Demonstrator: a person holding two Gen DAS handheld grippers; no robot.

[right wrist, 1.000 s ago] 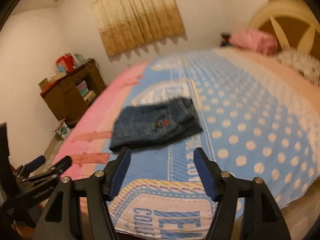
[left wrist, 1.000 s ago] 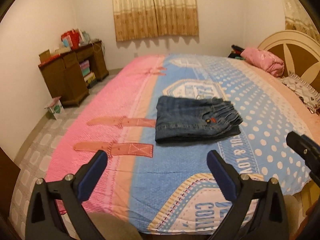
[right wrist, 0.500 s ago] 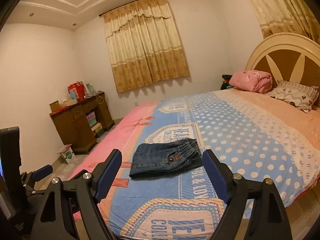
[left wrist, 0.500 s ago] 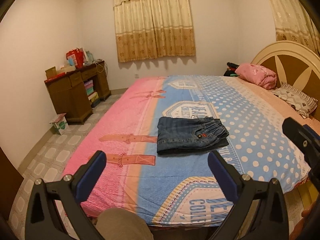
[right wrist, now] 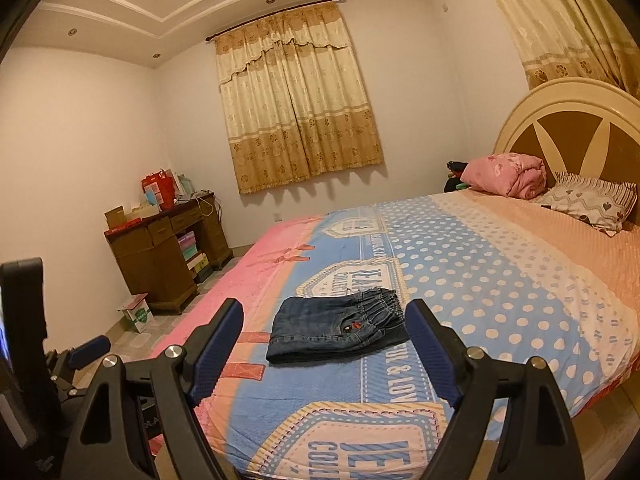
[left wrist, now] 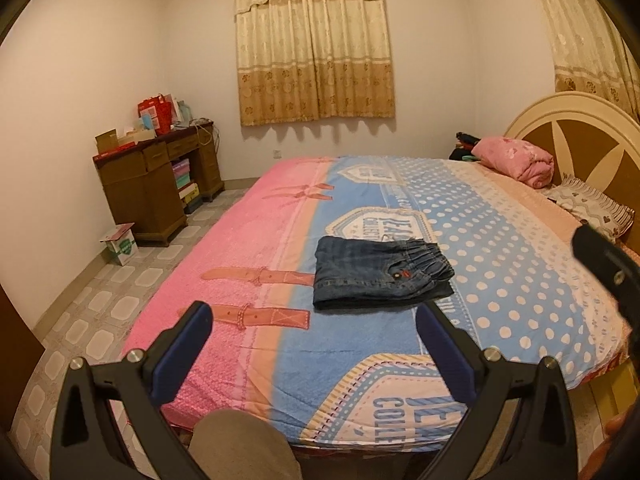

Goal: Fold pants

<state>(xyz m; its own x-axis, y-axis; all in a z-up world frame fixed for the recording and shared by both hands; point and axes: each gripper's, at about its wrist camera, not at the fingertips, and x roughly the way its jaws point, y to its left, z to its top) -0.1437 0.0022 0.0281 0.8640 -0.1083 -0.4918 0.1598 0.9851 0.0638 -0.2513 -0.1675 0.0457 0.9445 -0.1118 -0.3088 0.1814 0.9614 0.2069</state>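
Denim pants (left wrist: 380,272) lie folded into a compact rectangle on the bed (left wrist: 520,280), set on the blue band of the bedspread (left wrist: 352,344) next to its pink strip, elastic waistband turned toward the headboard (left wrist: 576,132). Fold edges look flat; nothing rests on top of them.

Left gripper (left wrist: 312,344): tongs spread wide, blue pads empty, held in the air near the foot edge of the bed, well apart from the pants. A knee in grey-brown cloth (left wrist: 244,448) shows below it.

Right gripper (right wrist: 324,344): tongs likewise spread, nothing between them, also back from the bed edge and clear of the denim. In its view the pants (right wrist: 340,328) sit framed between the two pads.

Surroundings: rolled pink blanket (left wrist: 516,160) and patterned pillow (left wrist: 592,208) near the headboard; wooden desk (left wrist: 156,184) against the left wall; a small carton (left wrist: 120,244) on the tiled floor; drawn curtains (left wrist: 316,48) on the far wall.
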